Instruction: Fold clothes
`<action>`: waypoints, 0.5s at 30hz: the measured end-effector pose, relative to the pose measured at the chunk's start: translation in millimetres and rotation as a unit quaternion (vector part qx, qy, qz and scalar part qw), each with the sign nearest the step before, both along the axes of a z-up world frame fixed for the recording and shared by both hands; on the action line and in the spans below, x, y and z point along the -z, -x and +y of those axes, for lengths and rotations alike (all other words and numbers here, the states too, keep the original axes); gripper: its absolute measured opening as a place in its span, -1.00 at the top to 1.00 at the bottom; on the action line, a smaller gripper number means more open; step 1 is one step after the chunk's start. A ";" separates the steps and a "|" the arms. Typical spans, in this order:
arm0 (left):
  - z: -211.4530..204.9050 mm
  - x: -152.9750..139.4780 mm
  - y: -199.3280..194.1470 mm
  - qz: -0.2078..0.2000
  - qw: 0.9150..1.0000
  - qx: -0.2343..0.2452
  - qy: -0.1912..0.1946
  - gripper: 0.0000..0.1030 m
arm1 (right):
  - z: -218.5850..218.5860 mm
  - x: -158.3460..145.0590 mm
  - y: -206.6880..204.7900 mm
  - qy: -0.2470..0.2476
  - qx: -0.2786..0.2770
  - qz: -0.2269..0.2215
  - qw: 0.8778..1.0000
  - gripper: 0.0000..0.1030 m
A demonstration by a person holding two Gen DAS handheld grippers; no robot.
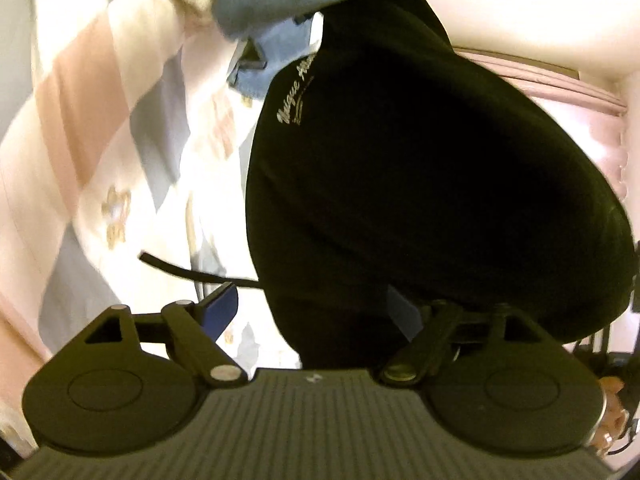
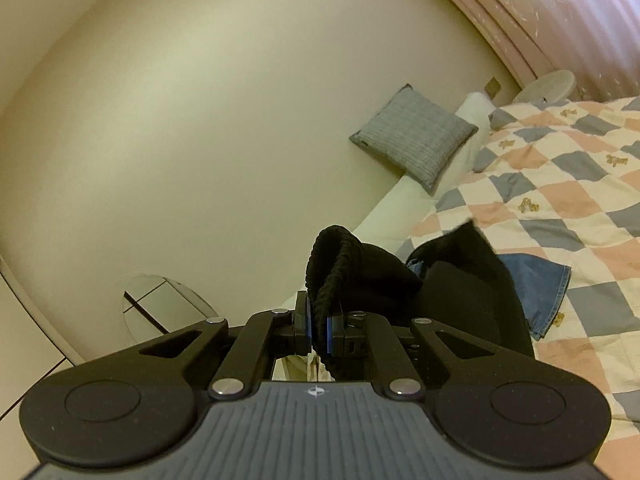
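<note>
A black garment [image 1: 420, 168] with pale script lettering fills most of the left wrist view, and a thin black drawstring [image 1: 180, 266] trails from it. My left gripper [image 1: 312, 308] is open wide; the cloth drapes over its right finger and the blue left pad [image 1: 220, 306] is bare. In the right wrist view my right gripper [image 2: 319, 322] is shut on the gathered elastic waistband of the black garment [image 2: 460, 280], lifted above the bed. A blue denim garment [image 2: 540, 296] lies on the quilt beyond it, and the denim [image 1: 280, 20] also shows behind the black cloth.
A checked pink, blue and white quilt [image 2: 560, 184] covers the bed. A grey pillow [image 2: 416, 136] leans on the cream wall [image 2: 200, 120]. Pink curtains [image 2: 580, 12] hang at the back. A hand [image 1: 612, 412] shows at the right edge.
</note>
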State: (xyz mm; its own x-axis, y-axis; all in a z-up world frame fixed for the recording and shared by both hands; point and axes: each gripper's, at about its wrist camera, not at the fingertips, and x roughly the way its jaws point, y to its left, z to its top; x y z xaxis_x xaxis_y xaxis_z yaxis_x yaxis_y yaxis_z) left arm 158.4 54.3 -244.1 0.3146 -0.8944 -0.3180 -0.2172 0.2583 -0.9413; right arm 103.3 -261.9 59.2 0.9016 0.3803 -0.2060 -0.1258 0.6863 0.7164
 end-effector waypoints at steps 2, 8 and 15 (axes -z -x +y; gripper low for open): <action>-5.9 6.8 19.9 0.025 0.999 -0.010 0.023 -0.53 | -0.1 -4.7 6.4 0.006 0.003 -0.004 1.000 0.86; -4.6 -1.8 60.0 0.052 0.996 -0.039 0.056 -0.57 | 2.4 -7.4 11.6 0.024 0.000 0.009 1.000 0.86; 0.6 -10.2 93.4 0.072 0.991 -0.077 0.084 -0.65 | 12.3 -12.8 4.1 0.036 -0.016 0.016 0.999 0.86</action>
